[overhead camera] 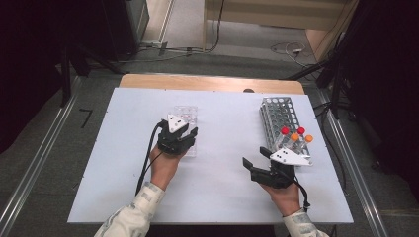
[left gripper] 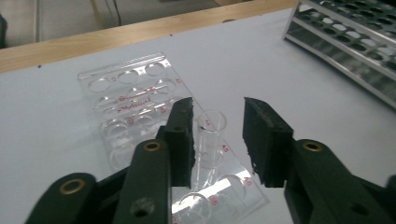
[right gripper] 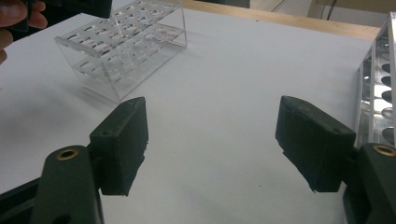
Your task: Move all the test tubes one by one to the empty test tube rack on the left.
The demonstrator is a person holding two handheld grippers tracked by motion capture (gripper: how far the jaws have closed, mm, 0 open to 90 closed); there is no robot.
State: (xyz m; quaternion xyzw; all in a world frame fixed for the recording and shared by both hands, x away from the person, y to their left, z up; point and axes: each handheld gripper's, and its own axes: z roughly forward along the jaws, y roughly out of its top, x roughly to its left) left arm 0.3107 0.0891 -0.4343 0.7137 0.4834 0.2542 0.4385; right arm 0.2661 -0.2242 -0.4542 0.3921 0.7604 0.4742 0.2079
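Note:
A clear acrylic tube rack (overhead camera: 185,112) lies on the white table, left of centre. My left gripper (overhead camera: 178,133) hangs over its near end. In the left gripper view a clear uncapped tube (left gripper: 210,135) stands in a near hole of the rack (left gripper: 126,100). The left gripper (left gripper: 218,105) is open around that tube, and the pads do not touch it. My right gripper (overhead camera: 254,157) rests open near the table's front right, and the right gripper view shows nothing between the jaws (right gripper: 212,105). A metal rack (overhead camera: 279,116) holds several red- and orange-capped tubes (overhead camera: 294,137).
The metal rack (right gripper: 378,93) stands close to the right jaw of my right gripper. Bare white table (overhead camera: 227,123) lies between the two racks. A wooden strip (overhead camera: 212,83) runs along the table's far edge, and cables lie on the floor beyond it.

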